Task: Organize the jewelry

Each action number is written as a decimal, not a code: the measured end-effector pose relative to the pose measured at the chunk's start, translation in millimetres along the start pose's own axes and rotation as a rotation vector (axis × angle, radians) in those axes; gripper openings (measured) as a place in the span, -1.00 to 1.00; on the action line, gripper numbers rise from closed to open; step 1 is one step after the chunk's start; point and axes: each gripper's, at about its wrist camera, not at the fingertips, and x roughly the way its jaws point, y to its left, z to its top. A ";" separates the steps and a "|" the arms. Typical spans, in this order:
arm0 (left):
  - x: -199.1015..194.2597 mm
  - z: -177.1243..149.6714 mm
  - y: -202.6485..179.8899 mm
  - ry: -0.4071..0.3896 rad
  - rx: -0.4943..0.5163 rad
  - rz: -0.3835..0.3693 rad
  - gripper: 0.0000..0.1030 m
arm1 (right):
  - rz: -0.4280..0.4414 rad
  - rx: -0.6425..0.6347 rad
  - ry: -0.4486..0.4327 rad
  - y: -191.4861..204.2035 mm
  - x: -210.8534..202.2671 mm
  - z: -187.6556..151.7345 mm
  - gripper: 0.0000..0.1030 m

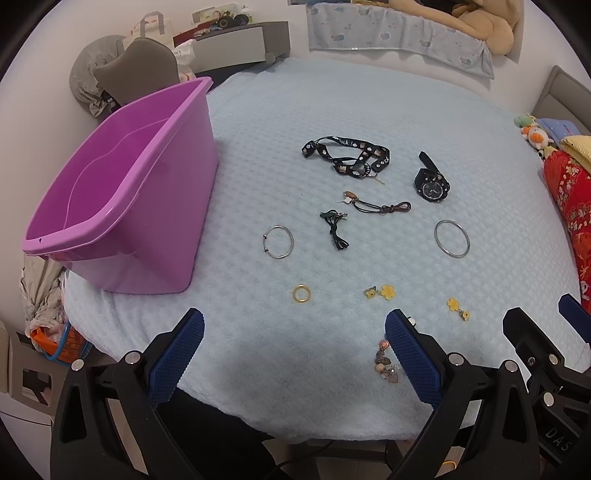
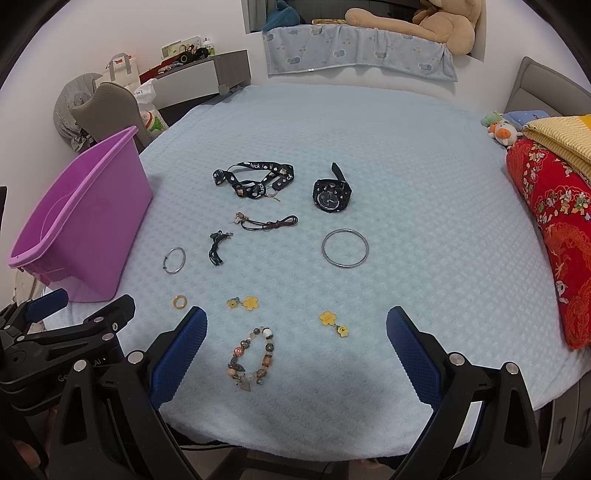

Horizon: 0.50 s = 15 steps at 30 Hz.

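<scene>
Jewelry lies spread on a light blue towel (image 1: pixel 332 103). In the left wrist view: a black patterned strap (image 1: pixel 347 155), a black watch (image 1: pixel 431 184), two cord pieces (image 1: pixel 380 206), a silver hoop (image 1: pixel 279 242), a silver bangle (image 1: pixel 452 238), a gold ring (image 1: pixel 301 294), yellow flower earrings (image 1: pixel 380 292) and a beaded bracelet (image 1: pixel 386 360) partly behind a finger. An empty purple bin (image 1: pixel 122 199) stands at the left. My left gripper (image 1: pixel 295 354) is open near the front edge. My right gripper (image 2: pixel 295 354) is open over the beaded bracelet (image 2: pixel 253 360).
A red patterned cloth (image 2: pixel 554 236) and small plush toys (image 2: pixel 498 129) lie at the right edge. A blue blanket and a large plush bear (image 2: pixel 424 26) are at the back. A grey pillow and shelf (image 2: pixel 199 74) stand at the back left.
</scene>
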 end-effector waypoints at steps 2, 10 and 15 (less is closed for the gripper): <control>0.0 -0.1 0.0 0.000 0.000 0.000 0.87 | 0.001 0.001 0.000 0.6 -0.5 -0.6 0.81; 0.5 -1.6 -2.0 0.001 0.004 -0.002 0.87 | 0.002 0.002 -0.001 1.5 0.1 -1.1 0.81; 0.7 -2.2 -3.0 0.002 0.005 -0.004 0.87 | 0.003 0.002 0.001 -0.1 0.8 -0.7 0.81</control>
